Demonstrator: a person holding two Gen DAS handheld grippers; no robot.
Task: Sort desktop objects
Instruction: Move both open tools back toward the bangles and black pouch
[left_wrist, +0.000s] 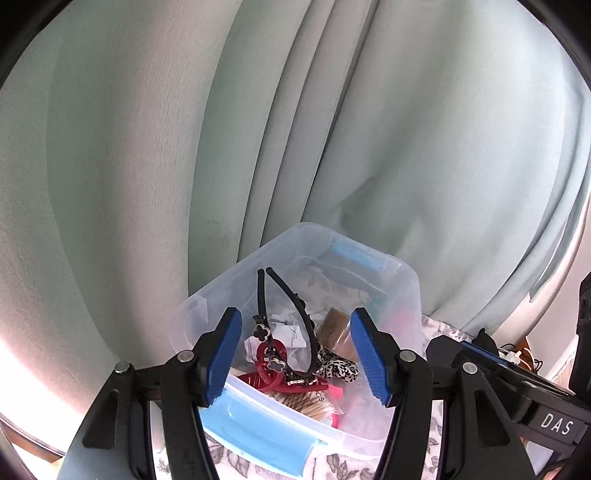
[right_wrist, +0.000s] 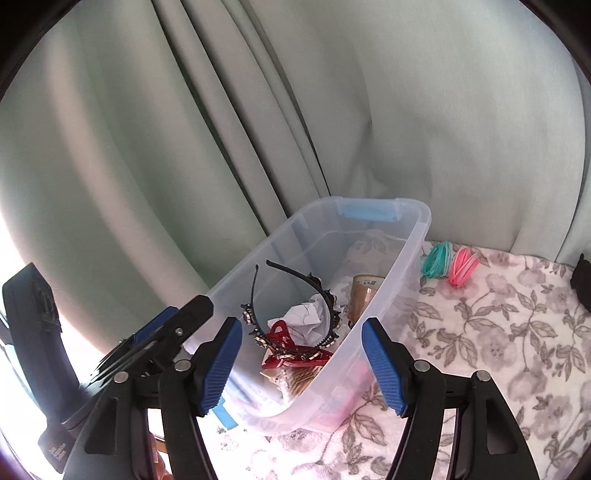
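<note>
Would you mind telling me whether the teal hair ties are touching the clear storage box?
Apart. The right wrist view shows the teal hair ties lying on the floral cloth beside the clear storage box, with a strip of cloth visible between them.

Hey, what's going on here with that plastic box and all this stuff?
A person is tidying with two handheld grippers. Both the left gripper and right gripper hover open and hold nothing, over a clear bin that holds a black headband, a red claw clip, crumpled paper and tape. Teal bands and pink bands lie outside on the floral cloth.
</note>
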